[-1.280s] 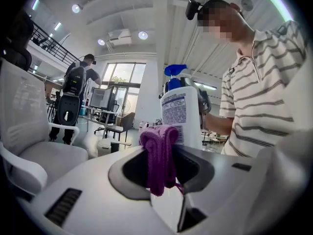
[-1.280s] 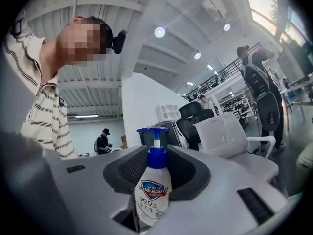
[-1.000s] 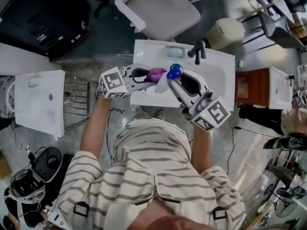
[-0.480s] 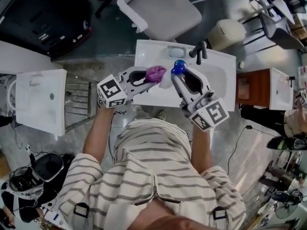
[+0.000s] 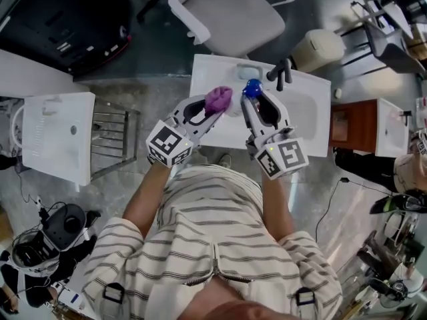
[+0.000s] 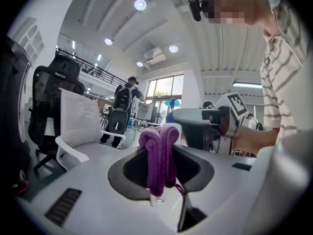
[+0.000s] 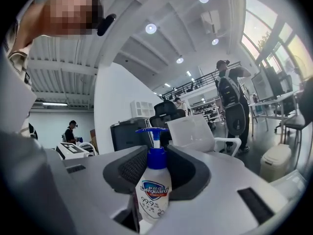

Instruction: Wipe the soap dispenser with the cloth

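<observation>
My right gripper (image 5: 249, 103) is shut on a white soap dispenser (image 5: 235, 109) with a blue pump (image 5: 251, 88), held upright over the white sink (image 5: 200, 72). In the right gripper view the dispenser (image 7: 154, 190) stands between the jaws of the right gripper (image 7: 153, 202), label facing the camera. My left gripper (image 5: 215, 109) is shut on a bunched purple cloth (image 5: 218, 99) just left of the bottle, close to or touching it. The left gripper view shows the cloth (image 6: 159, 153) hanging from the tips of the left gripper (image 6: 160, 187), with the right gripper (image 6: 215, 124) beyond it.
A dark faucet (image 5: 280, 73) and a soap dish (image 5: 245, 72) sit at the sink's back edge. A grey office chair (image 5: 227, 15) stands behind it and a beige bin (image 5: 317, 47) to its right. Another white sink (image 5: 57, 135) is at left, a wooden cabinet (image 5: 348, 124) at right.
The left gripper has swung so its marker cube came right and nearer the body, and the cloth has risen toward the bottle. The right gripper has drawn in, carrying the dispenser farther over the sink.
</observation>
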